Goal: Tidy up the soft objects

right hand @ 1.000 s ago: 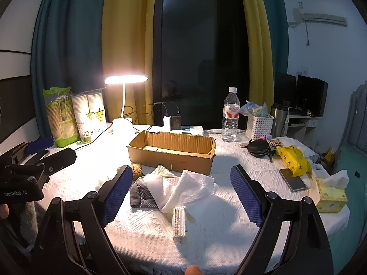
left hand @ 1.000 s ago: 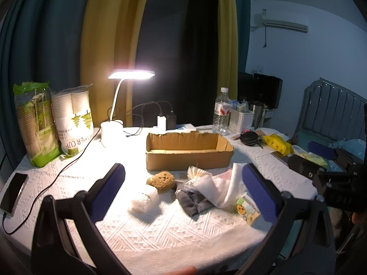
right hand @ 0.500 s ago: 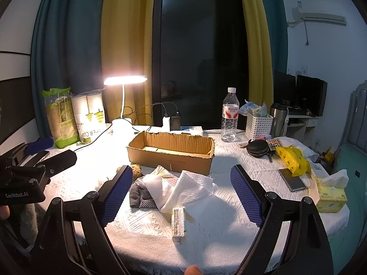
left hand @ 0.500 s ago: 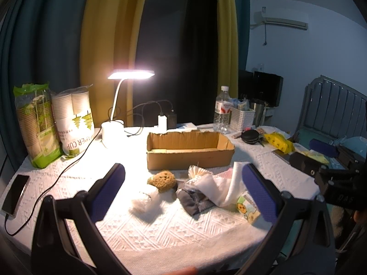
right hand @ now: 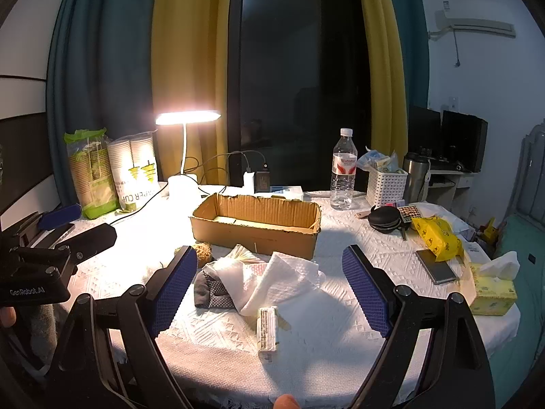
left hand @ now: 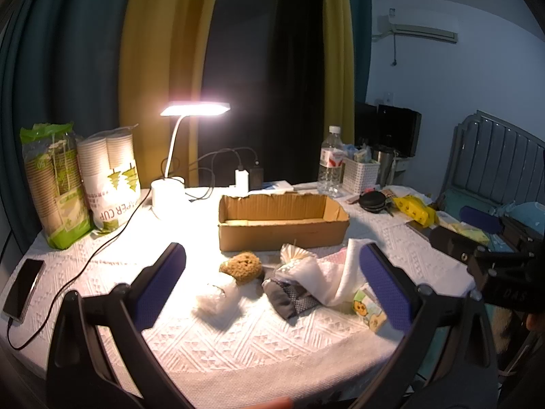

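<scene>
An empty cardboard box stands mid-table. In front of it lies a pile of soft things: a brown sponge, a clear crumpled bag, a dark dotted cloth, a white towel and a small tissue pack. My left gripper is open, held above the near table edge, nothing between its fingers. My right gripper is open too, hanging over the towel side. Each gripper shows in the other's view, at the table's sides.
A lit desk lamp, paper cup packs, a phone and cable sit at left. A water bottle, white basket, black case, yellow pack, second phone and tissue box sit at right.
Both views have shifted only slightly; the grippers hover nearly still and stay open. Nothing on the table has moved.
</scene>
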Demonstrator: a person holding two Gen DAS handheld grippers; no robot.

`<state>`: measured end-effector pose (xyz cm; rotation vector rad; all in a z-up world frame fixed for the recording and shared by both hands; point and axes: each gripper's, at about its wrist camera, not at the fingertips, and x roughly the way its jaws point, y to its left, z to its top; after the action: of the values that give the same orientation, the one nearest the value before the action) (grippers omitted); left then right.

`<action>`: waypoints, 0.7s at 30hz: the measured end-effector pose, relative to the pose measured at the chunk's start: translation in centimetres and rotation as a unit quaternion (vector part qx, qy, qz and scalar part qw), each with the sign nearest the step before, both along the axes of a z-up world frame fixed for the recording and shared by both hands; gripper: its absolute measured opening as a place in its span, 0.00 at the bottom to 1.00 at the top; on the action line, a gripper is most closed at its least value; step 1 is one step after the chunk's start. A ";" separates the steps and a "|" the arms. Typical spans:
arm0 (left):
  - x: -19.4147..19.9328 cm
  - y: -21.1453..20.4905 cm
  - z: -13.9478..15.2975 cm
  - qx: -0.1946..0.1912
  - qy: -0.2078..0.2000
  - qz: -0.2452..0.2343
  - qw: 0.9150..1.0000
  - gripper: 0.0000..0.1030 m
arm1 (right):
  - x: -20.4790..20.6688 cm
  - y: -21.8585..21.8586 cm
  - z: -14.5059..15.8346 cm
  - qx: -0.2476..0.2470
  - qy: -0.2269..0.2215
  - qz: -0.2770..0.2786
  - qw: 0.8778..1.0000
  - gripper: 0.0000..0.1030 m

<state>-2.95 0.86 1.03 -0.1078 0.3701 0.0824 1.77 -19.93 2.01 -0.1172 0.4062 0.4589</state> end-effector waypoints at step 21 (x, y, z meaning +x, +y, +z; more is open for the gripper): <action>0.0 0.0 -0.1 0.001 0.000 0.000 1.000 1.00 | 0.0 0.1 0.0 0.000 -0.001 -0.001 1.000 0.87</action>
<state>-2.98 0.83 0.97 -0.1056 0.3698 0.0835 1.74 -19.83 2.04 -0.1167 0.4037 0.4571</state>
